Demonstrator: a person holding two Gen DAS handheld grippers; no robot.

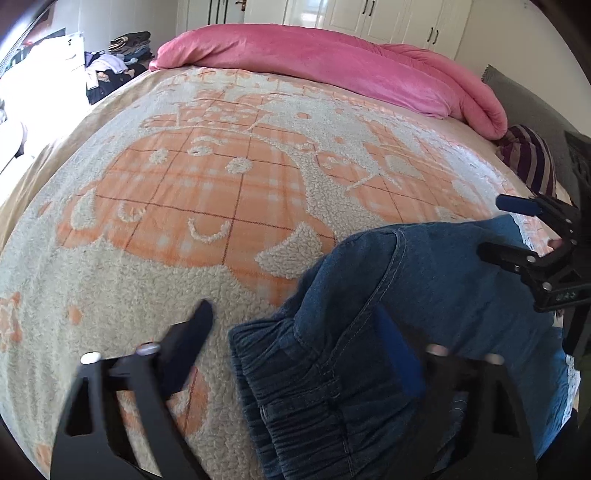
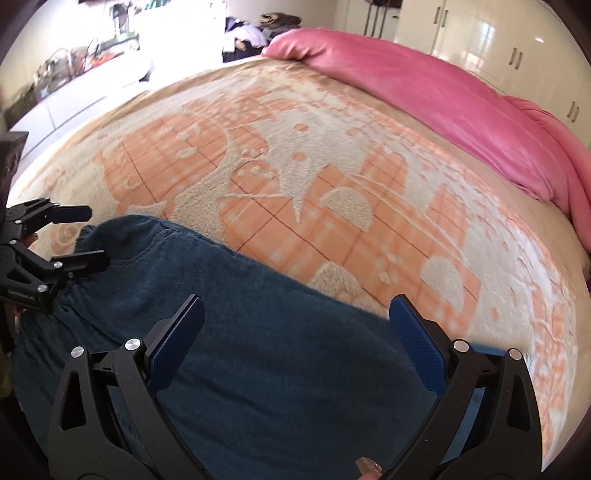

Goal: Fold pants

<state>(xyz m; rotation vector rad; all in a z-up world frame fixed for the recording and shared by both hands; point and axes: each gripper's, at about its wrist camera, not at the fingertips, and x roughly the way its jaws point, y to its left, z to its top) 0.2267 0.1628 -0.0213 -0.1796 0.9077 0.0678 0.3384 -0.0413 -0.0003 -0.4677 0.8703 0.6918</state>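
Blue denim pants [image 1: 417, 295] lie folded on the near edge of the bed, elastic waistband toward the left. My left gripper [image 1: 295, 336] is open above the waistband end, its right finger over the denim and its left finger over the blanket. The pants also show in the right wrist view [image 2: 258, 332]. My right gripper [image 2: 295, 325] is open and empty, hovering over the denim. The left gripper shows at the left of the right wrist view [image 2: 90, 238], jaws apart. The right gripper shows at the right of the left wrist view [image 1: 496, 227], jaws apart.
The bed carries an orange and cream fleece blanket [image 1: 221, 192]. A rolled pink duvet [image 1: 351, 70] lies along the far side. A striped purple pillow [image 1: 528, 158] sits at the right. Clothes are piled [image 1: 118, 62] beyond the bed. White wardrobes [image 2: 480, 33] stand behind.
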